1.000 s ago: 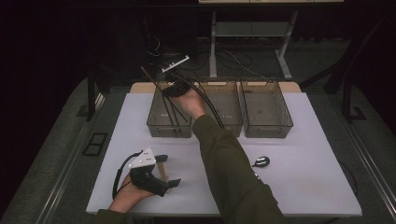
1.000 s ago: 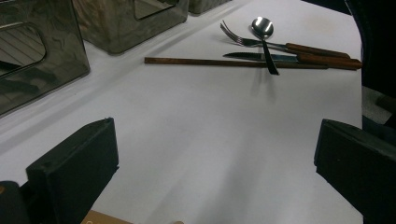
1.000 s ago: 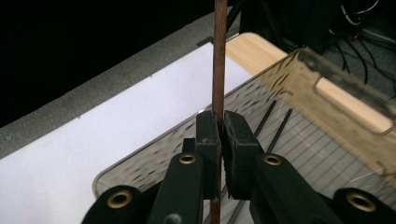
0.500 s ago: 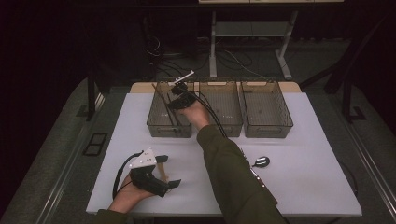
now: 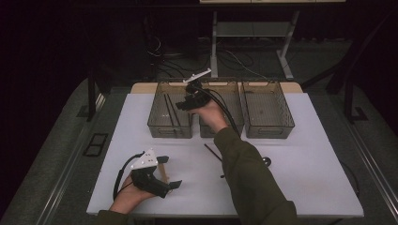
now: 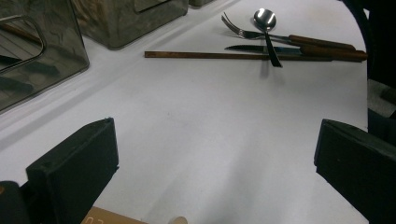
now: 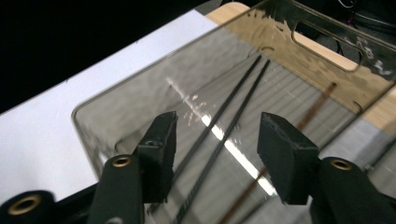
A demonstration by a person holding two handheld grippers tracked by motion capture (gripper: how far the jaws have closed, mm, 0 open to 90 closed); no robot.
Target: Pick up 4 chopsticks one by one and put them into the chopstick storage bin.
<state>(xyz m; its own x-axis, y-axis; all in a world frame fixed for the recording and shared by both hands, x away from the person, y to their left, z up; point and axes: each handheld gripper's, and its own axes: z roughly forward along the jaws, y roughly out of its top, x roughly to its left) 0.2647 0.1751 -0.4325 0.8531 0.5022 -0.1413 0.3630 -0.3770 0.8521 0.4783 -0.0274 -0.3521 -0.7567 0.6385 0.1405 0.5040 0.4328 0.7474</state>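
White table (image 5: 305,154) bearing three bins (image 5: 267,110), chopstick (image 6: 205,55), cutlery (image 6: 280,39)

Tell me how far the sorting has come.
Done: two black chopsticks and a brown one lie in the left bin. In hand: nothing; the right gripper, jaws just opening, is empty above that bin. Left: a chopstick, fork, spoon and knife on the table.

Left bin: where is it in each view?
High view: left bin, leftmost of three at the table's far side.
Left gripper view: top left corner.
Right gripper view: centre, beyond the jaws.
Shared landmark: white table.
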